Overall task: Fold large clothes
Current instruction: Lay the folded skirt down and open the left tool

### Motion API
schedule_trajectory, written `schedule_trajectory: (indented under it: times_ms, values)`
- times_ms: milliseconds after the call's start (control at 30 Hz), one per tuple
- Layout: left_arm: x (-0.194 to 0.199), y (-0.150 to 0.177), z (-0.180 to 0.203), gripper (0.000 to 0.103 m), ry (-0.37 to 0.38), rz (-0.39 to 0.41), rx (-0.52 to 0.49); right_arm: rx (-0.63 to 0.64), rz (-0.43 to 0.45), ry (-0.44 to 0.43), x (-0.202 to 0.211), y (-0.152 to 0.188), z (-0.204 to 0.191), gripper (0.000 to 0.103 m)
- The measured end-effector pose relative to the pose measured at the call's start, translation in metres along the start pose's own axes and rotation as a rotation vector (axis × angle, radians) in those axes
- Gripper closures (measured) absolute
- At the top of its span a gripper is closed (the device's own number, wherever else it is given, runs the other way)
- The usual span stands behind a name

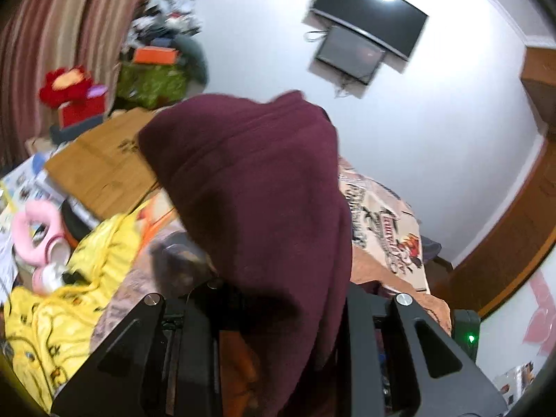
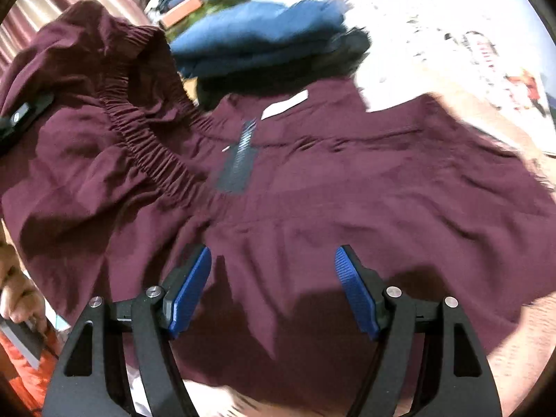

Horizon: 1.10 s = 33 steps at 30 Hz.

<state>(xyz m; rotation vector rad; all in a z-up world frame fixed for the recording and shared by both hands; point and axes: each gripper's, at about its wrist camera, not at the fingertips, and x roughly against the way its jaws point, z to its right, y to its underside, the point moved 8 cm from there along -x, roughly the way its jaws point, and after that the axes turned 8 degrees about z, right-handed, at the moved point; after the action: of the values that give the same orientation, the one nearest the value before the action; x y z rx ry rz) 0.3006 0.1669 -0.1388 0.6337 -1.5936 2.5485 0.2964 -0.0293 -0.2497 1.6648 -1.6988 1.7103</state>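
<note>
A large maroon garment (image 2: pixel 330 187) with an elastic waistband (image 2: pixel 146 135) lies spread on the bed. My right gripper (image 2: pixel 272 278) is open just above its near part, blue pads (image 2: pixel 189 295) wide apart and empty. In the left wrist view the maroon garment (image 1: pixel 264 208) hangs lifted in front of the camera and drapes down between the fingers of my left gripper (image 1: pixel 278 312), which is shut on it; the fingertips are hidden by the cloth. The left gripper also shows at the left edge of the right wrist view (image 2: pixel 21 118), under the raised cloth.
A stack of folded blue clothes (image 2: pixel 257 38) lies beyond the garment. A yellow printed cloth (image 1: pixel 62 312), a pink toy (image 1: pixel 38 236) and a wooden board (image 1: pixel 100 163) lie left on the patterned bedspread (image 1: pixel 385 229). A wall TV (image 1: pixel 368 14) hangs on the white wall.
</note>
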Motion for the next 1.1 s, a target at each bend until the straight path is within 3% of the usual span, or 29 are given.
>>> schedule_trajectory:
  times_ms: [133,267,367,467,700,800,833,1033,1100]
  values:
    - [-0.023,-0.001,0.065,0.079,0.062,-0.004,-0.097,-0.039,0.074,0.052,0.034,-0.002,0.034,0.032]
    - [-0.048,0.020,0.134,0.079,0.106,-0.033,-0.209,-0.108,0.140,0.134,0.070,0.005,0.082,0.032]
    - [-0.068,0.047,0.182,0.079,0.115,-0.065,-0.323,-0.159,0.163,0.186,0.091,0.015,0.116,0.032]
    - [-0.086,0.092,0.216,0.079,0.131,-0.149,-0.436,-0.215,0.172,0.211,0.102,0.020,0.139,0.032]
    - [-0.102,0.187,0.228,0.076,0.152,-0.417,-0.569,-0.279,0.181,0.266,0.117,0.035,0.172,0.032]
    - [-0.095,0.198,0.227,0.070,0.154,-0.429,-0.613,-0.294,0.189,0.279,0.126,0.042,0.180,0.032]
    - [-0.091,0.200,0.228,0.062,0.160,-0.436,-0.625,-0.298,0.193,0.283,0.129,0.043,0.182,0.032]
    - [-0.068,0.201,0.231,0.049,0.215,-0.495,-0.613,-0.308,0.215,0.304,0.147,0.047,0.189,0.032]
    - [-0.058,0.196,0.233,0.038,0.260,-0.514,-0.583,-0.299,0.226,0.309,0.153,0.044,0.187,0.032]
